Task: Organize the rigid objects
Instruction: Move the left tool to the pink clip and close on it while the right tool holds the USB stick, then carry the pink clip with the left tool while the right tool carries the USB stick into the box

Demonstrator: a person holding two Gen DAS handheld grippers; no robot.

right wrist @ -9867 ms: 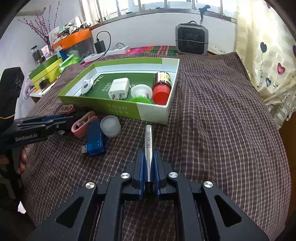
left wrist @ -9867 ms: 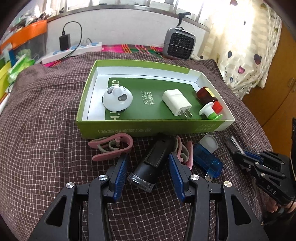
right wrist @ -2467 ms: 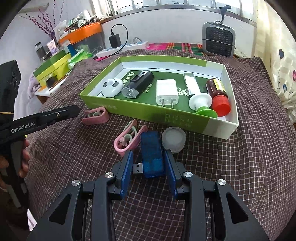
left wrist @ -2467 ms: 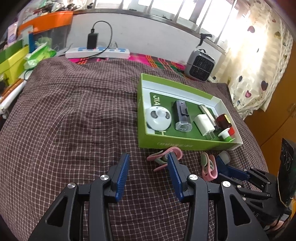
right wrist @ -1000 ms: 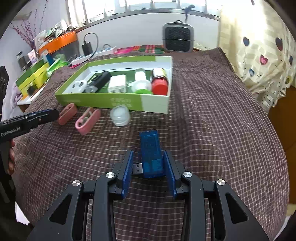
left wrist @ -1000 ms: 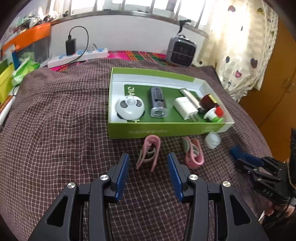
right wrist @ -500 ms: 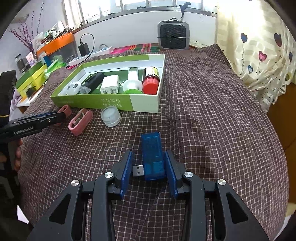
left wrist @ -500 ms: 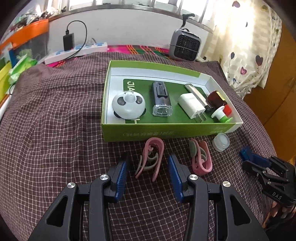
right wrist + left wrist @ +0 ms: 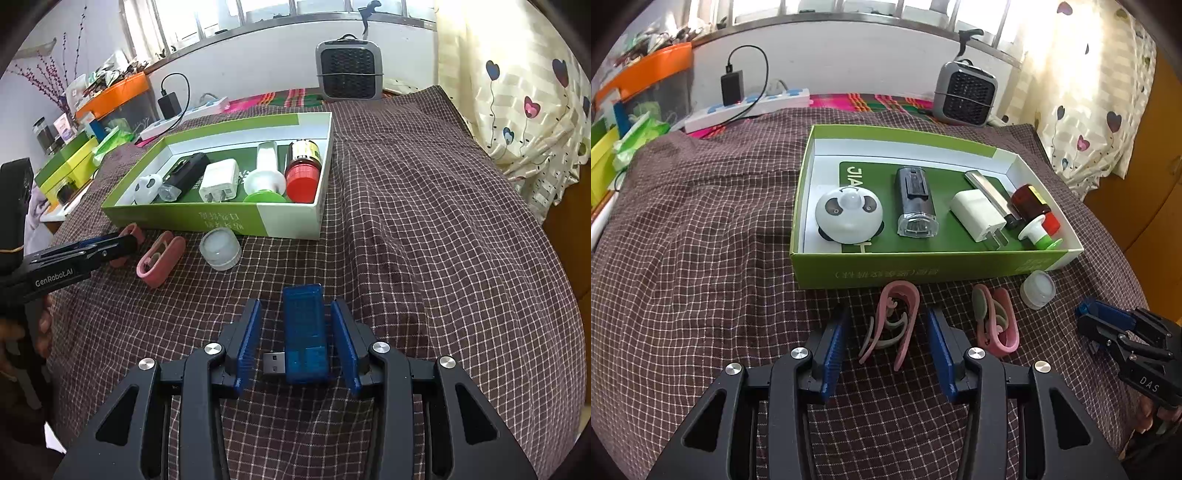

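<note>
White capitals "JIA" run sideways along the dark green printed panel [image 9: 882,177] on the floor of the green box [image 9: 923,271] — the letters that follow are hidden under the things lying in it. The box's near outer wall carries a line of pale Chinese characters, upside down in both wrist views and too small to make out. "GenRobot.AI" stands in white on the side of the left claw [image 9: 88,254] in the right wrist view, and "DAS" in white on the body of the right claw [image 9: 1104,325] in the left wrist view.
</note>
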